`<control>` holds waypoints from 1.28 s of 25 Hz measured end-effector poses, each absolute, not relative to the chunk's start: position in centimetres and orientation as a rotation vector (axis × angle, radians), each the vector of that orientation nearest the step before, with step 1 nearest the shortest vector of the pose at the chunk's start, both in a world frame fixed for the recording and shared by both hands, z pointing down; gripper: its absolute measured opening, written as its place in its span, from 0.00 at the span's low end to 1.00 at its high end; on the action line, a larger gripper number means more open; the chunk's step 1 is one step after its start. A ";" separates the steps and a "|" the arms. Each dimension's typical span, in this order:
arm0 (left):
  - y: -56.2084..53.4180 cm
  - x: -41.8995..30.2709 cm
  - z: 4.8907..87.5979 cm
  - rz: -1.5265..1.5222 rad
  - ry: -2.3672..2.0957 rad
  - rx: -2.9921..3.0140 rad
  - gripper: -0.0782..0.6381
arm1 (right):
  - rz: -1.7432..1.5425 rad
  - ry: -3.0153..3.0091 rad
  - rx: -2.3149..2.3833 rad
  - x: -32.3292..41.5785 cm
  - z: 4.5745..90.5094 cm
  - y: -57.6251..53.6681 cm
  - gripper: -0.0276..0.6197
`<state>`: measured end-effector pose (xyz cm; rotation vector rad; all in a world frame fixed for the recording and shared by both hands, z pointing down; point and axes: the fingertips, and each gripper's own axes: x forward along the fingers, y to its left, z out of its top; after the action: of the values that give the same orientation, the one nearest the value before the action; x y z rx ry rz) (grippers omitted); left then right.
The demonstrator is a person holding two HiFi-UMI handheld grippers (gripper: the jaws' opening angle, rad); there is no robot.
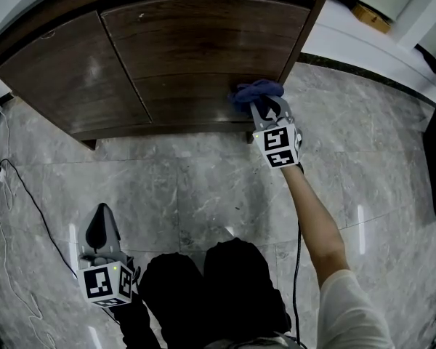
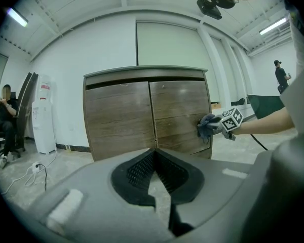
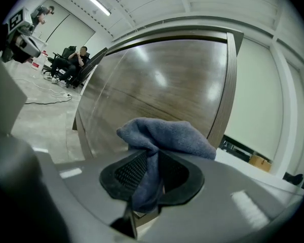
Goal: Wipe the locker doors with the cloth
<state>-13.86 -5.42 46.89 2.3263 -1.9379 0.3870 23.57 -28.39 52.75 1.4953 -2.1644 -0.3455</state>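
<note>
cloth [image 3: 167,135], bunched fleece, against woodgrain door [image 3: 157,80]

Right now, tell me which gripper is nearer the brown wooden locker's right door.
Right. The right gripper holds the blue cloth against that door, at its lower right corner; the left gripper hangs back from the locker, over the grey floor.
</note>
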 end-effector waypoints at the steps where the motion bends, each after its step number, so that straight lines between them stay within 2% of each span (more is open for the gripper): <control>1: -5.4 -13.7 47.0 0.386 -1.934 2.327 0.11 | -0.319 -2.160 1.490 23.6 53.7 -28.4 0.16; 21: -6.3 -11.1 48.0 0.387 -1.864 2.335 0.11 | -0.066 -2.147 1.394 21.5 65.1 -28.3 0.15; 32: -6.2 -11.2 48.5 0.393 -1.857 2.340 0.11 | -0.084 -2.159 1.366 20.4 63.4 -28.2 0.16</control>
<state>-11.17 -6.21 48.46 2.3400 -1.8569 0.3933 20.39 -28.24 63.44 1.3663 -2.1594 -0.0844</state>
